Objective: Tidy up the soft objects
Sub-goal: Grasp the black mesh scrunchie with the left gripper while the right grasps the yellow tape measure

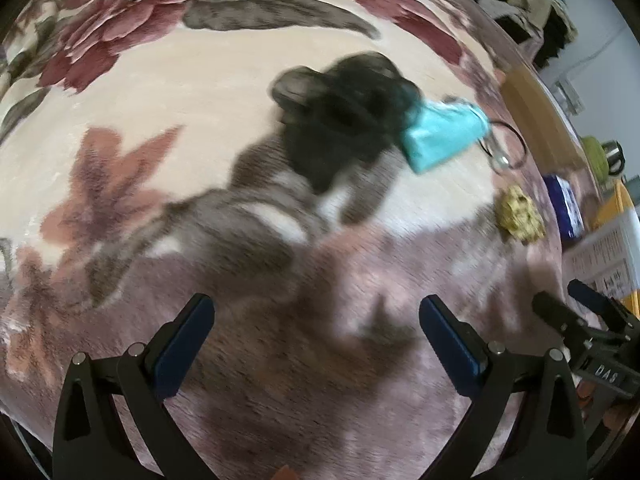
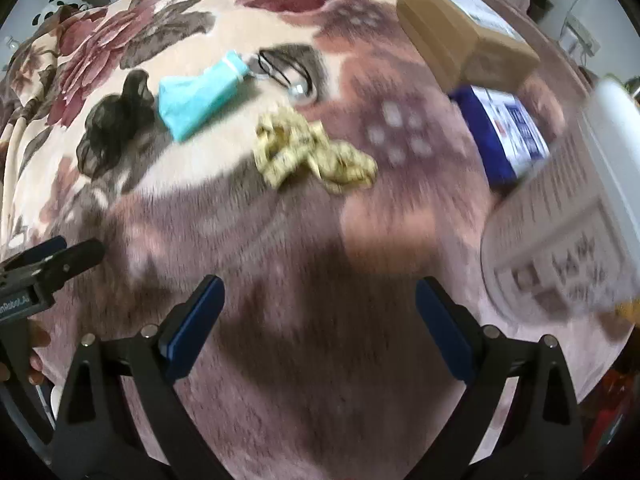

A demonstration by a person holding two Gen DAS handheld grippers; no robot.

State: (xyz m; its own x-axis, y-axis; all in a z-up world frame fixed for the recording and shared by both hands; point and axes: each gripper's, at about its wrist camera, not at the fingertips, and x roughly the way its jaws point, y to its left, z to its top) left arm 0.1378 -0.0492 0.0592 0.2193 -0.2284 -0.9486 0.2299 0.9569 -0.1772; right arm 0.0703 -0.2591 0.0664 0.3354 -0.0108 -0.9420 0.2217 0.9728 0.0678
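While nothing is in my grip, this reads to me as the very start of the job.

Left tool: fingers spread apart, nothing between them, hovering over the floral blanket.
Right tool: fingers likewise apart and carrying nothing.
Black mesh cloth: lies bunched on the blanket, touching the teal face mask.
Yellow scrunched fabric: loose, near the mask but apart from it.
Black hair ties: just beside the mask's far end.
Boxes: a cardboard box and a blue box sit off to the right.
Done: nothing sorted, as far as I can judge.
Left: every soft piece awaits gathering; I cannot tell where they should go.
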